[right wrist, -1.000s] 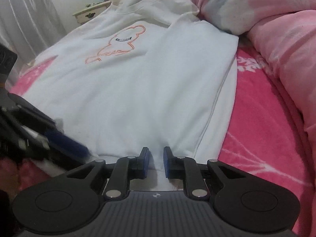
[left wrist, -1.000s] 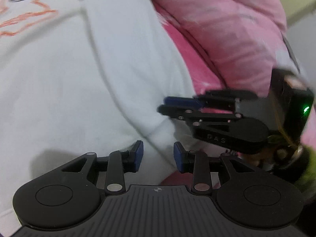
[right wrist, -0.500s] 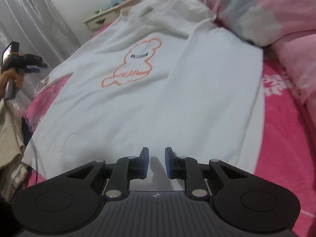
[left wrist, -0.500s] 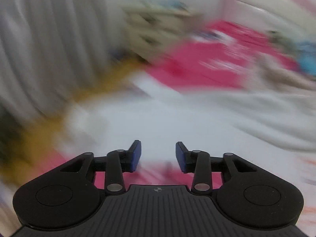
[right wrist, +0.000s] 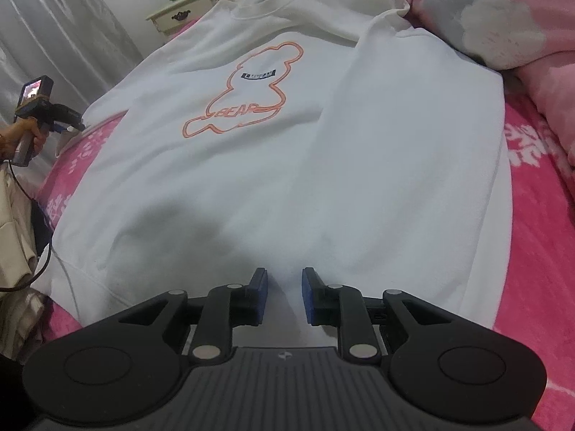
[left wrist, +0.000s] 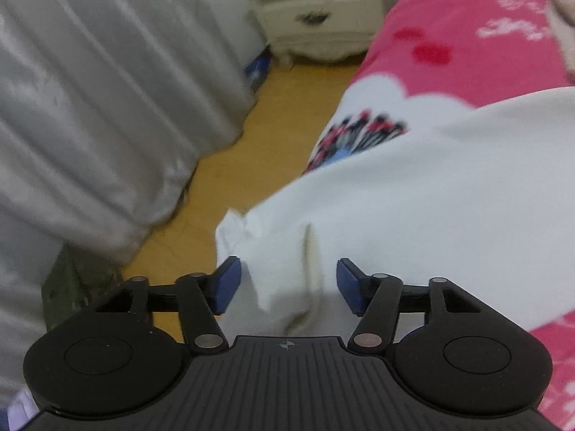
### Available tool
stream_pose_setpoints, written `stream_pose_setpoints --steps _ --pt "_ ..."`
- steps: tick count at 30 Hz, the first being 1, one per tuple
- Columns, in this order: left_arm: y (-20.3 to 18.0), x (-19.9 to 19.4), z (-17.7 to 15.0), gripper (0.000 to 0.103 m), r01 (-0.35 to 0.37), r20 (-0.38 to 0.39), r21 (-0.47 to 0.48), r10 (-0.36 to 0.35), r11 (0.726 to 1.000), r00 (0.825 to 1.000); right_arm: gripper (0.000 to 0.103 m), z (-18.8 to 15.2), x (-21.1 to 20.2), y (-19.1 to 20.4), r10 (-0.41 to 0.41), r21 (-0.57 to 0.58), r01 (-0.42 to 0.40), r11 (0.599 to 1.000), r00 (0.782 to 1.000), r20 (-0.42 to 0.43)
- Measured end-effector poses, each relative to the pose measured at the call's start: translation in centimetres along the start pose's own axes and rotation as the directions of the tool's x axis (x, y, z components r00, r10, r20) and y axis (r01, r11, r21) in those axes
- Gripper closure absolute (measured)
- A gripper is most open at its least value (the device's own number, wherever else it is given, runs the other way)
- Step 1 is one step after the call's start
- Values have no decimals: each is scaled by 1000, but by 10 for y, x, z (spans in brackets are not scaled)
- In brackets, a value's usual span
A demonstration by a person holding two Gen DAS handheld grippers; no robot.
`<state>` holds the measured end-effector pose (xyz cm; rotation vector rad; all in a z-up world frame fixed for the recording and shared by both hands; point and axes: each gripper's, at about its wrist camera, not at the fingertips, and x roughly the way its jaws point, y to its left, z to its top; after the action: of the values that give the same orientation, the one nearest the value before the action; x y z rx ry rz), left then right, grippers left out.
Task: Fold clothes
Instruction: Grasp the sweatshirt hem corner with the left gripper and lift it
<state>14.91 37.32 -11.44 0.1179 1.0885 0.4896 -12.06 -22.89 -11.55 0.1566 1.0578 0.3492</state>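
Note:
A white sweatshirt [right wrist: 287,151] with an orange bear outline lies flat, front up, on the pink bed. Its right sleeve is folded in over the body. My right gripper [right wrist: 284,294] hovers over the lower body near the hem, narrowly open, with nothing gripped. The left sleeve [left wrist: 431,197] runs to the bed's edge, and its cuff [left wrist: 284,273] lies between the wide-open fingers of my left gripper [left wrist: 289,283]. In the right wrist view the left gripper [right wrist: 68,127] shows far left, held by a hand.
A grey curtain [left wrist: 90,107], wooden floor [left wrist: 251,151] and a cream nightstand [left wrist: 312,10] lie beyond the bed's left edge. A pink quilt [right wrist: 503,18] is bunched along the right. Beige cloth [right wrist: 14,233] hangs at the left. Pink sheet [right wrist: 539,233] surrounds the sweatshirt.
My left gripper swung away from the hem beside the right gripper to the left sleeve cuff at the bed's edge and opened wider. My right gripper moved off the hem, over the body.

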Motion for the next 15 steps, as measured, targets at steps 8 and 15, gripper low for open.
stream_pose_setpoints --steps 8,15 --pt "26 -5 2 99 48 -31 -232 -57 971 998 78 -1 -3 2 -10 2 10 1000 1000 10" --pt "45 -89 10 100 284 181 -336 -235 898 955 78 -1 -16 2 -20 10 19 1000 999 43"
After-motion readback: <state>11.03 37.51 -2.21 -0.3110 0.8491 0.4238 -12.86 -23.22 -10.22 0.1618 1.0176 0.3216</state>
